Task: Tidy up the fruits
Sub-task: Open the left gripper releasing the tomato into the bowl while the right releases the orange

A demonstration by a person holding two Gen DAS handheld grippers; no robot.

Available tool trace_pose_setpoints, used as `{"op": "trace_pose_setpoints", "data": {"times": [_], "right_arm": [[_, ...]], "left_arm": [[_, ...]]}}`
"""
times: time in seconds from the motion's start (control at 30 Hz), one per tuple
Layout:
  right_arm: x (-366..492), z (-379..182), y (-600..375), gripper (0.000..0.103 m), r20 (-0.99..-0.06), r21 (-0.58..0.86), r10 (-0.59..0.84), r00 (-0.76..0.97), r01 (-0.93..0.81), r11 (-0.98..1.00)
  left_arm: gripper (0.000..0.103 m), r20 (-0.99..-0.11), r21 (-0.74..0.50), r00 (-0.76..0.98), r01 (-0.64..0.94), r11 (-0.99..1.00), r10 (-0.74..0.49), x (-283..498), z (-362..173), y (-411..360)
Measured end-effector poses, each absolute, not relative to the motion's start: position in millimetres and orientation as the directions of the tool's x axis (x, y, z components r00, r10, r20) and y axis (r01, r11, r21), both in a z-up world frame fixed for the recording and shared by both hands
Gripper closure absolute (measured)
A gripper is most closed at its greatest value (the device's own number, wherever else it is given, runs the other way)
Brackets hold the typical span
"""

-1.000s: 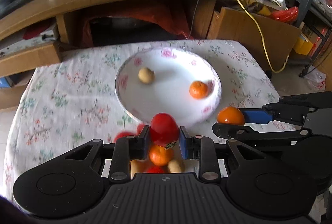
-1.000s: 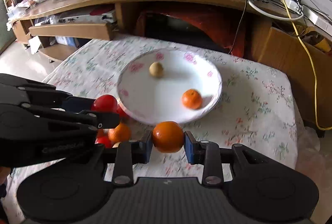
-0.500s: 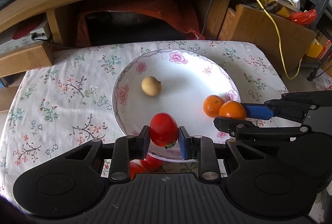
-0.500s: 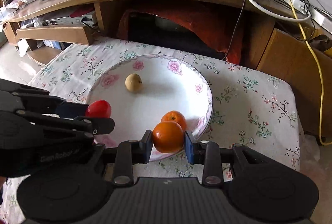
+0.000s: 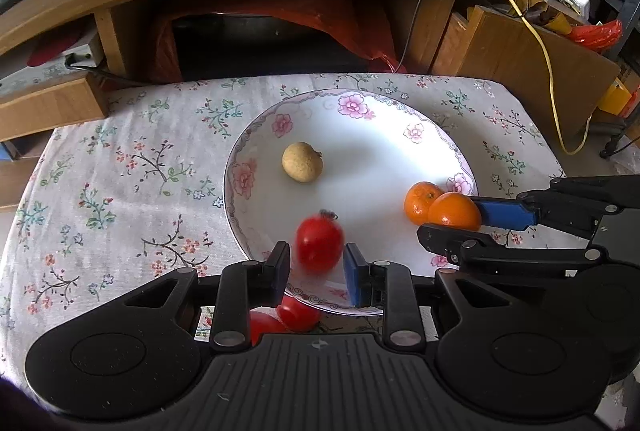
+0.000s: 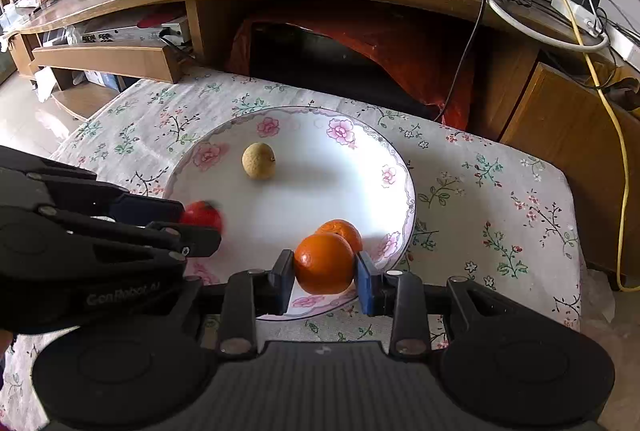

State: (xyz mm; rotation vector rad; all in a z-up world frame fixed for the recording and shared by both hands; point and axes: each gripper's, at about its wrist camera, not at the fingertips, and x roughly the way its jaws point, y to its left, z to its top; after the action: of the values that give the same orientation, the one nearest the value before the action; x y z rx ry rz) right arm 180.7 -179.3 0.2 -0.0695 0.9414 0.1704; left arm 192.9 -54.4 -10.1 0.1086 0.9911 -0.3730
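Only readable text: "GenRobot.AI" or close to it, pale lettering on the black body of the left gripper (image 6: 200, 227), lower left of the right wrist view. Tiny print on the TV bezel at top left, too small to make out.

Right gripper (image 6: 324, 267) clamped on an orange (image 6: 324, 263), both blue pads pressed against its sides, hanging over the near rim of the flowered plate (image 6: 408, 199). Second orange (image 6: 342, 227) right behind it, on the plate.

Left gripper jaws narrow, red tomato (image 5: 319, 245) smeared with blur between the tips over the plate's lower edge, sliver of gap at the left pad. Can't tell if actually pinched. Small tan fruit (image 6: 259, 161) mid-plate. Two more red fruits (image 5: 298, 313) on the floral tablecloth (image 5: 120, 171), bottom centre.
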Motion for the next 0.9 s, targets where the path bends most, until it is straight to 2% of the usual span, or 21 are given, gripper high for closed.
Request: {"op": "trace_pose_setpoints", "data": {"times": [0.6,0.9], "right_arm": [[180,14,-184,0.069,-0.772,0.075,0.15,0.618,-0.147,0.986],[174,19,-184,0.069,-0.765,0.078,0.151,0.626,-0.143,0.987]], "left_arm": [[0.055,-0.804,-0.105,0.525,0.335,0.936,-0.278,191,7,-46],[0.054,-0.799,-0.108,0.532,0.333,0.937,-0.281,186,11,-45]]}}
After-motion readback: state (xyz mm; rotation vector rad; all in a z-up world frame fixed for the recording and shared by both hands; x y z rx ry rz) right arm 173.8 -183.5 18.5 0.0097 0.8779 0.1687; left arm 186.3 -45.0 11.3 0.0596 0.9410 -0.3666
